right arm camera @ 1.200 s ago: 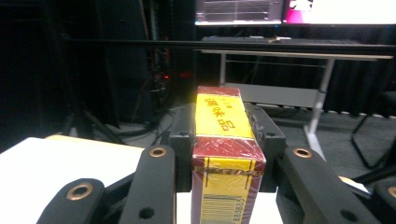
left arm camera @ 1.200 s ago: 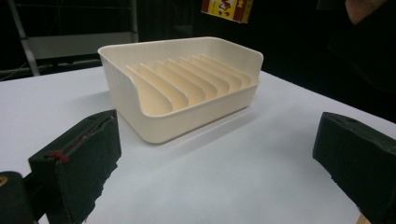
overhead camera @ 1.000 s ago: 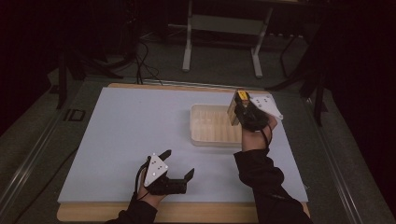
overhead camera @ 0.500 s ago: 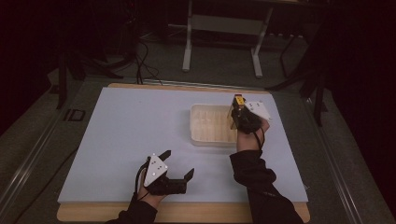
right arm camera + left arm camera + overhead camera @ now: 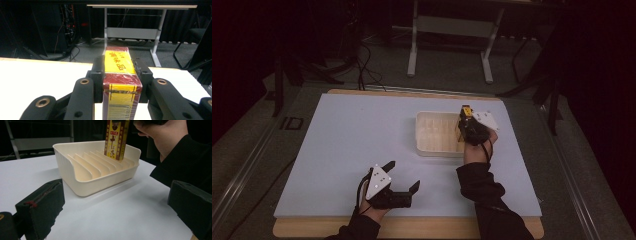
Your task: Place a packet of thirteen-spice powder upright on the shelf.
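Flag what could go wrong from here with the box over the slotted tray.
1. The yellow-and-red box stands upright in the right hand-held gripper, low over the cream slotted tray. Its bottom end looks close to the thin dividers; it could land on a divider's edge instead of in a slot.
2. Nothing holds the tray: the left hand-held gripper sits open, apart from it. A sideways push could slide it on the smooth white table.
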`<action>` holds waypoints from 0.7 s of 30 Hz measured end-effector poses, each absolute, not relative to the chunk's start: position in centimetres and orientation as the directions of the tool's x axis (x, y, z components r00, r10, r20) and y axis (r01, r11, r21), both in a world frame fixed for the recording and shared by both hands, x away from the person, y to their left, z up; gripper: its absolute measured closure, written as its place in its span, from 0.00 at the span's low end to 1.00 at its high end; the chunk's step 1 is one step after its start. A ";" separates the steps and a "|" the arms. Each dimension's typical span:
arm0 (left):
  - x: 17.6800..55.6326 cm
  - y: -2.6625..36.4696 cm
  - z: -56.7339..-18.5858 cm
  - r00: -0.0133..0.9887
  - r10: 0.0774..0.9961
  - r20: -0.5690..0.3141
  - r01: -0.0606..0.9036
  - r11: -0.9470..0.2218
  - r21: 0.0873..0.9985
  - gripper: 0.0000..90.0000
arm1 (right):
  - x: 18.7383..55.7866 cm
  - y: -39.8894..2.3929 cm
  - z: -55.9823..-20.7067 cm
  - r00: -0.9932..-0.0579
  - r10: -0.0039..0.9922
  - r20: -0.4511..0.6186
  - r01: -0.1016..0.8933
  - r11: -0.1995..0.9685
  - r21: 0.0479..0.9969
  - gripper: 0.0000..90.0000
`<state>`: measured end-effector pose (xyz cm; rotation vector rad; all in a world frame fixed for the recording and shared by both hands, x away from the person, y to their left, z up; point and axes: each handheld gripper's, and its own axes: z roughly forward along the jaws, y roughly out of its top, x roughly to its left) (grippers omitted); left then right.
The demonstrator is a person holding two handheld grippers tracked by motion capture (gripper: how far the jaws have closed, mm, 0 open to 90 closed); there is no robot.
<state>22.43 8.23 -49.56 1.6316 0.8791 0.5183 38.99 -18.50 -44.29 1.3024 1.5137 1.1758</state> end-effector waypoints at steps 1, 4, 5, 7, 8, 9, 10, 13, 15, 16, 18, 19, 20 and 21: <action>22.4 8.2 -49.6 0.622 0.773 -0.124 0.269 -0.063 0.961 0.02 | 39.0 -18.4 -44.4 -0.147 0.989 -0.003 0.248 0.040 0.968 0.75; 22.4 8.2 -49.6 0.623 0.772 -0.122 0.270 -0.066 0.961 0.02 | 39.1 -18.1 -44.7 -0.143 0.990 -0.011 0.252 0.047 0.967 0.75; 22.4 8.2 -49.6 0.622 0.773 -0.122 0.269 -0.065 0.961 0.02 | 39.2 -18.1 -44.9 -0.140 0.990 -0.010 0.257 0.046 0.965 0.75; 22.4 8.2 -49.6 0.624 0.772 -0.121 0.271 -0.068 0.960 0.02 | 39.3 -18.0 -45.2 -0.134 0.991 -0.004 0.263 0.040 0.964 0.75; 22.5 8.2 -49.6 0.624 0.772 -0.121 0.271 -0.068 0.960 0.02 | 39.4 -18.0 -45.3 -0.132 0.991 -0.003 0.267 0.039 0.963 0.75; 22.5 8.2 -49.6 0.625 0.771 -0.121 0.271 -0.069 0.960 0.02 | 39.5 -17.9 -45.5 -0.131 0.991 0.000 0.269 0.035 0.962 0.75; 22.5 8.2 -49.6 0.627 0.770 -0.120 0.271 -0.071 0.960 0.02 | 39.5 -17.9 -45.6 -0.131 0.991 0.000 0.274 0.036 0.961 0.75; 22.4 8.1 -49.7 0.631 0.767 -0.120 0.270 -0.072 0.960 0.02 | 39.6 -17.7 -46.0 -0.128 0.992 -0.006 0.274 0.041 0.961 0.75; 22.5 8.1 -49.7 0.631 0.766 -0.121 0.270 -0.071 0.960 0.02 | 39.6 -17.6 -46.3 -0.128 0.992 -0.002 0.279 0.038 0.959 0.75; 22.5 8.1 -49.7 0.632 0.765 -0.123 0.271 -0.069 0.960 0.02 | 39.7 -17.6 -46.4 -0.125 0.992 0.006 0.285 0.030 0.958 0.75; 22.5 8.1 -49.7 0.629 0.767 -0.126 0.271 -0.064 0.960 0.02 | 39.8 -17.6 -46.7 -0.120 0.993 0.015 0.296 0.021 0.955 0.75; 22.5 8.2 -49.7 0.629 0.768 -0.125 0.271 -0.065 0.960 0.02 | 39.9 -17.6 -46.8 -0.120 0.993 0.017 0.299 0.020 0.954 0.75; 22.5 8.2 -49.7 0.627 0.769 -0.123 0.270 -0.067 0.961 0.02 | 39.9 -17.7 -46.9 -0.117 0.993 0.020 0.300 0.016 0.954 0.75; 22.5 8.2 -49.7 0.626 0.769 -0.125 0.271 -0.065 0.960 0.02 | 39.8 -17.7 -47.0 -0.116 0.993 0.020 0.297 0.016 0.955 0.75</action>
